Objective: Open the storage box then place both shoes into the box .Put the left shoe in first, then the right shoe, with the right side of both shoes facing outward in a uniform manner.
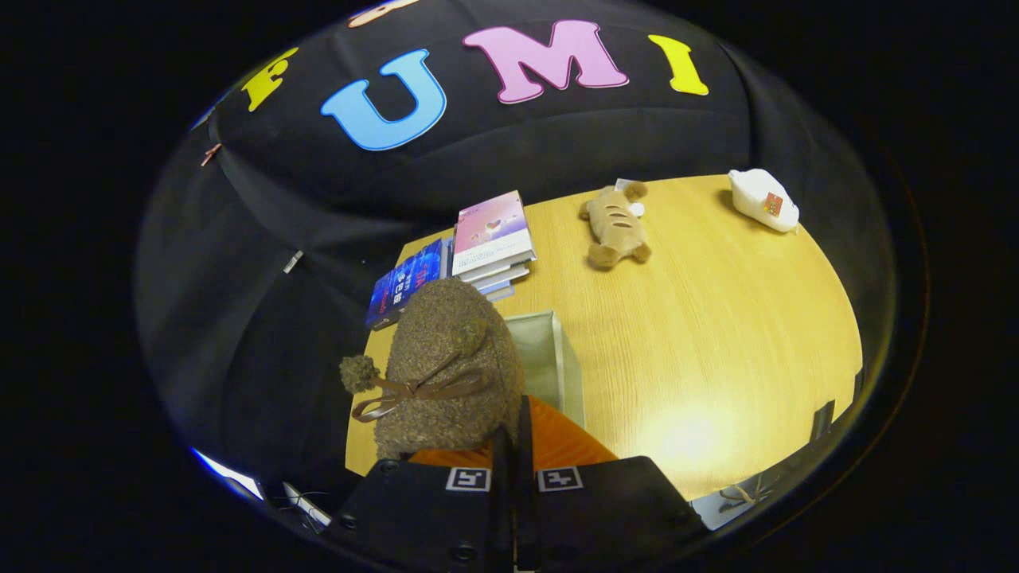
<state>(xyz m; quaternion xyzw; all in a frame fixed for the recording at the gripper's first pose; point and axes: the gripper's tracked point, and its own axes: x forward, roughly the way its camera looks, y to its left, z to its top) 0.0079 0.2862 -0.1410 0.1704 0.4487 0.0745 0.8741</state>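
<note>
my gripper (513, 434) fingers are pressed nearly together, clamped on the heel edge of the fuzzy brown shoe (450, 366); it hangs just ahead, toe forward, above the open storage box (549, 354); lowering comes next.

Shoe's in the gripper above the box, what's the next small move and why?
Probably lower it straight down into the storage box. The gripper looks shut on the fuzzy brown shoe, fingers nearly together, and the shoe hangs in front of the box's open top, so release looks premature. Whether it is the left shoe, I cannot tell.
</note>
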